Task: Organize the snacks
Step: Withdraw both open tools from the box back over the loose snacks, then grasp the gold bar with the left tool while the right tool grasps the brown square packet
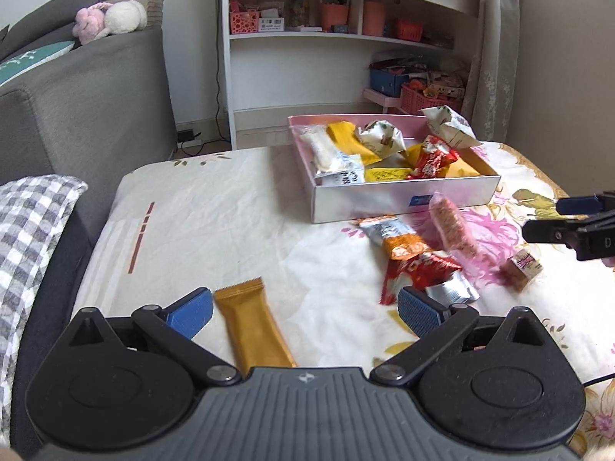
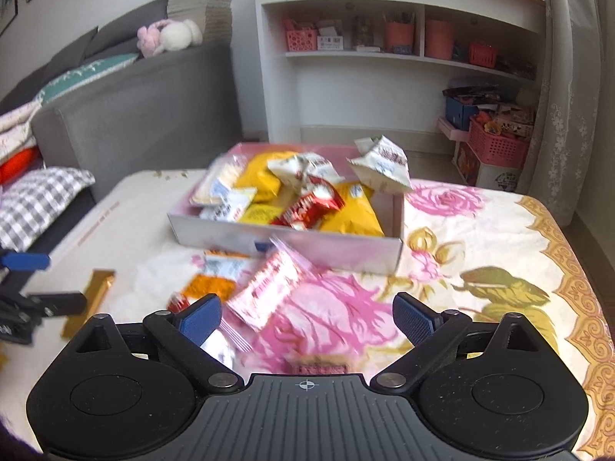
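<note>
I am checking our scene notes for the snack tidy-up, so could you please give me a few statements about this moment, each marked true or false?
1. The left gripper stands open with nothing clamped. True.
2. The gold bar already lies inside the box. False: it lies on the floral cloth, outside the box, between the left gripper's fingers.
3. The right gripper is shut on the pink packet. False: its jaws stand wide, pressing on nothing.
4. Several snacks lie on the cloth in front of the box. True.
5. The box is empty. False: it holds yellow, red and white packets.
</note>
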The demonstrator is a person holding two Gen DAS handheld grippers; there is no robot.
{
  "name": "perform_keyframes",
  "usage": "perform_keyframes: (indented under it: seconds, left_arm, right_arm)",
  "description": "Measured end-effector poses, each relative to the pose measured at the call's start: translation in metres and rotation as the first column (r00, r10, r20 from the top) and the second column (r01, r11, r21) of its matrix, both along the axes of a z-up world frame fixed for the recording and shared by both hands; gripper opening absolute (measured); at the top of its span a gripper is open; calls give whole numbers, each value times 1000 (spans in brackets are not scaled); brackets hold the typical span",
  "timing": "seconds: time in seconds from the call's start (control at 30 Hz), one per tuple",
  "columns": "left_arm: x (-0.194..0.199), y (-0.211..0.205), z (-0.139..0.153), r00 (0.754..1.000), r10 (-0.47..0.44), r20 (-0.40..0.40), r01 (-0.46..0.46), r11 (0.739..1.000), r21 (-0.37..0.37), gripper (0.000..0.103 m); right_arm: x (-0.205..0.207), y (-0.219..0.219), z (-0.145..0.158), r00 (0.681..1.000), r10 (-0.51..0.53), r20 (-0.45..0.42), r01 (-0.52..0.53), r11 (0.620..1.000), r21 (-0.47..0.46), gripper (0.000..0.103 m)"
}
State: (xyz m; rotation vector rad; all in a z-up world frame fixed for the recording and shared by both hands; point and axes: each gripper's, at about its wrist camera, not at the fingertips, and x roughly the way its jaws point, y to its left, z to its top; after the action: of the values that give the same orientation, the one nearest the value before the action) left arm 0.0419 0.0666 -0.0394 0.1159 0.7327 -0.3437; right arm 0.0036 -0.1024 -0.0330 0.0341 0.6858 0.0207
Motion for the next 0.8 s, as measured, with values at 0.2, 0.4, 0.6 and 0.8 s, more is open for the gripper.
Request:
perform_keyframes:
  seconds: [0.2,0.4,0.6,0.8]
  left_arm:
    - [-5,20,-15,999,49,-21,-49,998,-25,103]
    - [-4,27,-35,993,94,-78,-97,995,-37,103]
    - [-2,23,-52,988,119,-102,-120,993,-2,103]
    - [-6,17,-57,994,100,-44,-98,995,36,103]
  right_arm:
    - [-13,-7,-25,999,-8,-46,5,998,-59,97]
    - [-20,-9,-47,995,7,-102,-17,995,-97,97]
    - [-21,-8,-58,993,5,-115,-14,997,-76,102]
    - [-20,-15,-64,996,-13,-86,12,1000,-12,103]
